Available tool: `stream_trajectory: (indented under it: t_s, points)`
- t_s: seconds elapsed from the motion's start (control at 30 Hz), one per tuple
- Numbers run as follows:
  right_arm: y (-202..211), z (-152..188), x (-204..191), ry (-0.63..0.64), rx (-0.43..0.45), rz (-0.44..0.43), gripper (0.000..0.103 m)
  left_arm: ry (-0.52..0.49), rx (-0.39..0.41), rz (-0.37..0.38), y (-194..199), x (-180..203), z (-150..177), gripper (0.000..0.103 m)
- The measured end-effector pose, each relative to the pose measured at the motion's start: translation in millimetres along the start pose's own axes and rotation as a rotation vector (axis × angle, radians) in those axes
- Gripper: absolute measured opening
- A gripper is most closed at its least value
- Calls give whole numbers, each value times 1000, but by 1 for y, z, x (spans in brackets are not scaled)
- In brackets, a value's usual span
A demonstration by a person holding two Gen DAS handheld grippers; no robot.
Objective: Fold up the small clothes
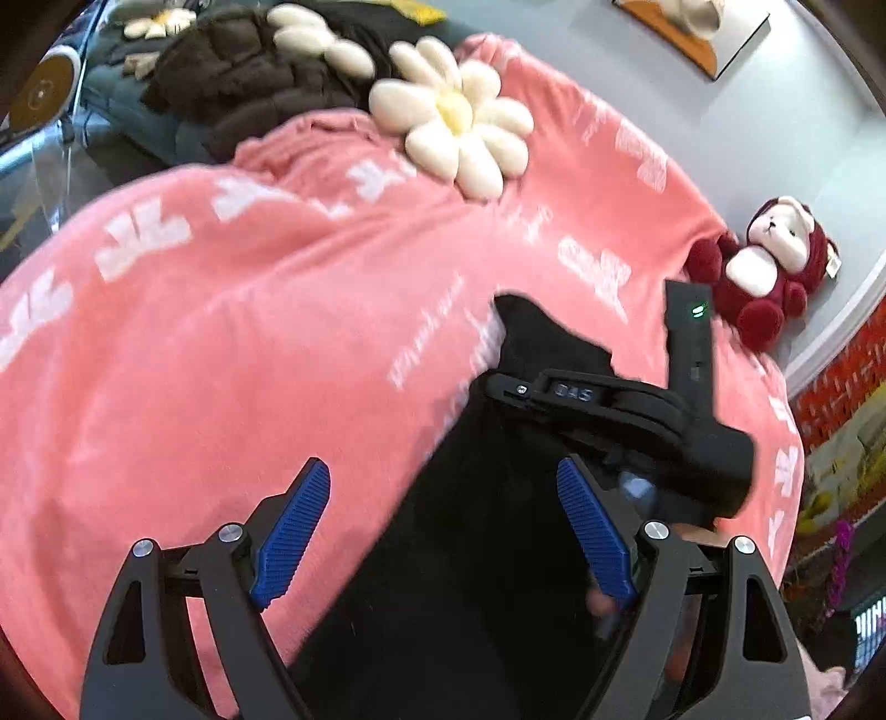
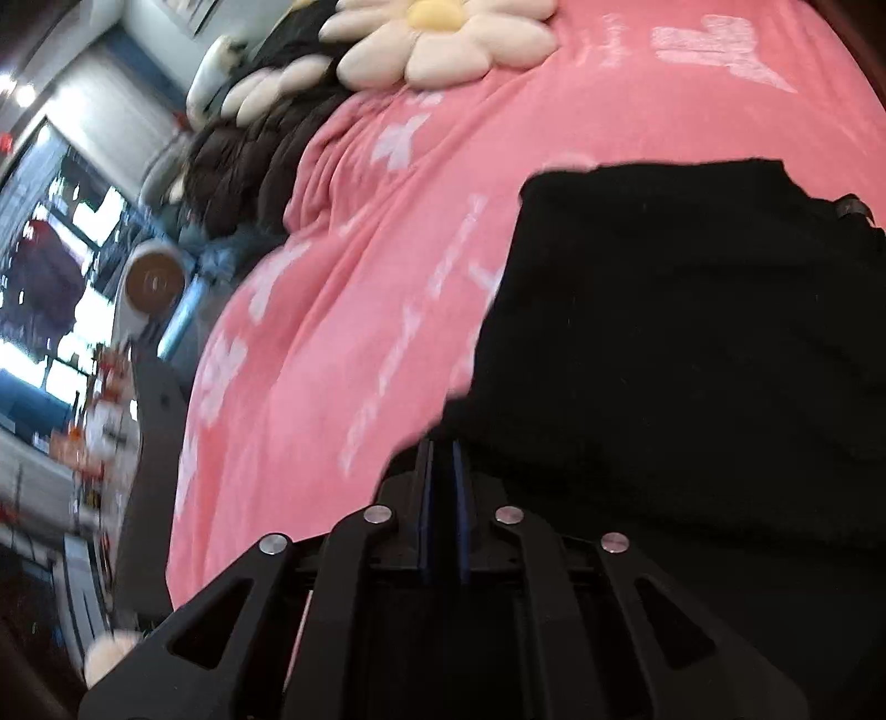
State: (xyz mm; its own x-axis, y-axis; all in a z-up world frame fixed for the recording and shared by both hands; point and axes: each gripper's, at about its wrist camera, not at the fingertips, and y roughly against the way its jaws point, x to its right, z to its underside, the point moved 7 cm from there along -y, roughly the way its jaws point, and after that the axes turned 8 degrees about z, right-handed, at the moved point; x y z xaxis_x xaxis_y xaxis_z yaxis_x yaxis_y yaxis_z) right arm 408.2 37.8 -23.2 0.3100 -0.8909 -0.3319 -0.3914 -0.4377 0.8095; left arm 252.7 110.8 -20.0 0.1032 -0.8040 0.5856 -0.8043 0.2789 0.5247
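on the pink blanket [image 1: 249,343], my black garment [image 2: 692,343].
left tongs [image 1: 443,531] gape empty; right tongs [image 2: 443,459] pinch its blurred edge, folds unreadable.

Pale grey wall [image 1: 747,105]; pink blanket [image 1: 221,343] over bed; bright windows [image 2: 83,232].

A pink blanket [image 1: 277,332] with white lettering covers the bed. A daisy cushion [image 1: 454,116] lies on its far part, and a second daisy cushion [image 1: 321,39] rests on a dark brown quilted coat [image 1: 232,83] just beyond the blanket's edge. A red plush toy [image 1: 769,266] sits at the blanket's right corner against the grey wall [image 1: 775,111]. A round brown-faced device [image 2: 152,282] stands past the coat.
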Motion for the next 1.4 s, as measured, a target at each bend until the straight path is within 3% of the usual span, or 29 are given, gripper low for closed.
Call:
stream_trajectory:
  t_s: [0.1,0.17,0.23,0.27,0.43,0.5,0.53,0.63,0.7,0.77,0.87,1.0,1.03,1.07,1.13,1.17,1.23,1.3,1.4]
  points:
    - [-23,1,-13,-4,-51,-44,14,-4,19,10,0,0,-7,82]
    - [-34,9,-35,90,-74,-49,14,-11,17,13,6,-5,-6,82]
    - [-29,12,-45,126,-76,-42,15,-20,-3,8,1,-5,-3,82]
    - [-21,11,-48,120,-78,-78,14,-15,-11,2,0,-6,-4,82]
    - [34,-17,-30,97,45,-107,14,17,6,17,1,-6,-7,82]
    - [43,-45,-9,54,98,-51,14,16,7,15,0,-4,-7,82]
    - [42,-60,4,37,113,17,14,16,2,16,-1,-3,-6,82]
    - [14,-91,30,-23,104,113,14,3,-14,13,-6,-2,-3,82]
    - [-19,-100,34,-21,73,190,14,-1,-18,13,-9,-1,-2,82]
    - [-53,-96,28,-3,0,201,14,-8,-18,7,-11,-1,-1,82]
    - [-62,-97,6,80,25,225,15,-12,-44,3,-18,-1,3,82]
    - [-25,-99,29,-68,128,162,14,12,-69,5,-25,-5,4,82]
    - [-27,-92,39,-109,112,149,14,17,-74,9,-26,-5,4,82]
    - [-38,-79,44,-113,46,148,13,22,-78,14,-27,-4,5,82]
    - [-32,-74,36,-25,62,195,11,11,-79,17,-28,-2,7,82]
    - [-23,-72,32,-28,58,189,14,-12,-85,13,-30,-1,9,82]
    - [15,-62,31,-60,114,151,14,-36,-106,5,-33,-1,14,83]
    - [58,-42,44,-80,177,177,14,-25,-144,16,-40,-5,18,83]
    - [125,17,92,-195,219,233,24,-8,-168,7,-44,-17,23,83]
